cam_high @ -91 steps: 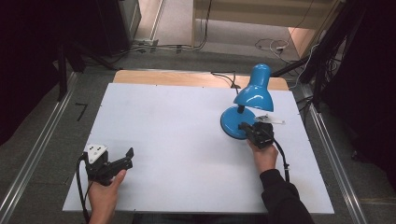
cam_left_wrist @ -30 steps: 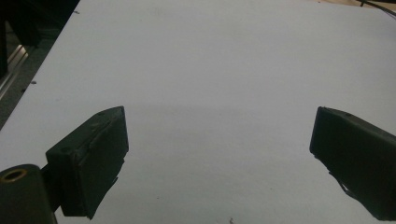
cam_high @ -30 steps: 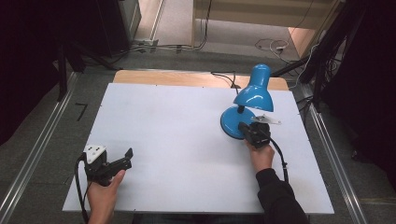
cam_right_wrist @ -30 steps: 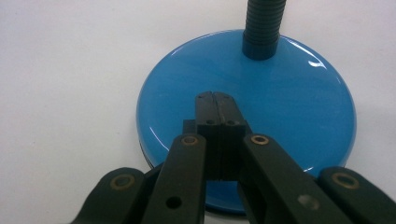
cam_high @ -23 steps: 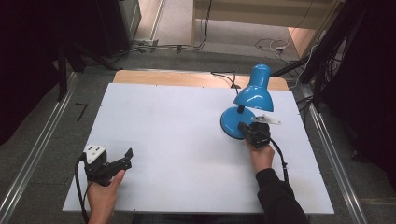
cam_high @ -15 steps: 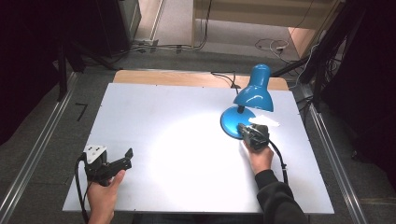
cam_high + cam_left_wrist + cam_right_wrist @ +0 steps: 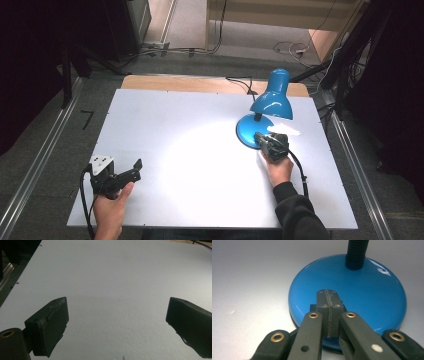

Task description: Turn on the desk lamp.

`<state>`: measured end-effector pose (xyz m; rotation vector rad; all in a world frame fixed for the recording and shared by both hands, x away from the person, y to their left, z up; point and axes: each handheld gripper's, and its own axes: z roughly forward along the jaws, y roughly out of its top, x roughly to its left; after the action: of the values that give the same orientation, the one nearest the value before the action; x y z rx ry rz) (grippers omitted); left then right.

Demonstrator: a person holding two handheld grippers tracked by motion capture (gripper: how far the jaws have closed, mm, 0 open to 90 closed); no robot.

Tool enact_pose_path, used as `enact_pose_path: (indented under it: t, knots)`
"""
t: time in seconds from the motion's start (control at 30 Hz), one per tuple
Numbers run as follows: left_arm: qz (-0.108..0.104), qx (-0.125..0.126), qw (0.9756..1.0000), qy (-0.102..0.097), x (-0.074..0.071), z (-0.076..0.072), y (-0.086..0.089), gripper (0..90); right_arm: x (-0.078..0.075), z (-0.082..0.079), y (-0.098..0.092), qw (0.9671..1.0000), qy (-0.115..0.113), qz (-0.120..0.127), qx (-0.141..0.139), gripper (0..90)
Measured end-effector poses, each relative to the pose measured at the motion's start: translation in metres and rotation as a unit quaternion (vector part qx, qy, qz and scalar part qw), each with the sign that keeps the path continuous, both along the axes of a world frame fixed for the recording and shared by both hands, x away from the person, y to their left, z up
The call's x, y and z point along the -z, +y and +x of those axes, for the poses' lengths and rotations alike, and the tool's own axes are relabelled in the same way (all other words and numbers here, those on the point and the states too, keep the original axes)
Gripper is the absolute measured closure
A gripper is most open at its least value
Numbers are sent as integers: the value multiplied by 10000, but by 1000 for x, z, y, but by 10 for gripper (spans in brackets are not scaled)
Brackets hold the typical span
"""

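- High view: the glossy blue desk lamp with round base stands at the far right of the white table and throws a pool of light, so you may judge the switching-on done.
- Left gripper view: your left hand-held gripper is released, jaws wide over bare table.
- Right gripper view: your right hand-held gripper is clenched empty, tips on the lamp base; withdrawal remains.

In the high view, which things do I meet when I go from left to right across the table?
Left gripper → pool of light → lamp, with the right gripper at its base.
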<state>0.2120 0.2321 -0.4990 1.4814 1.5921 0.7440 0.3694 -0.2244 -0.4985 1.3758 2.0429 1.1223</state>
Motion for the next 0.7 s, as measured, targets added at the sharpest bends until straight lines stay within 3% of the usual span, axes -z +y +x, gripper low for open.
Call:
enact_pose_path:
  t: [0.13, 0.27, 0.5, 0.7]
  knots:
    - [-6, -5, 10000, -5, 0, 0, 0, 52, -1, 0, -2, 10000, 22, -15, -2, 870]
    - [-3, 6, 10000, 8, 0, 0, 0, 52, -2, 1, -4, 10000, 60, 31, -21, 766]
    - [-13, 5, 10000, 2, 1, 1, 0, 53, -3, 2, -9, 9997, 158, 165, 47, 465]
    - [-12, 3, 10000, 12, 1, 0, 0, 52, -8, 0, -14, 9995, 151, 253, 62, 390]
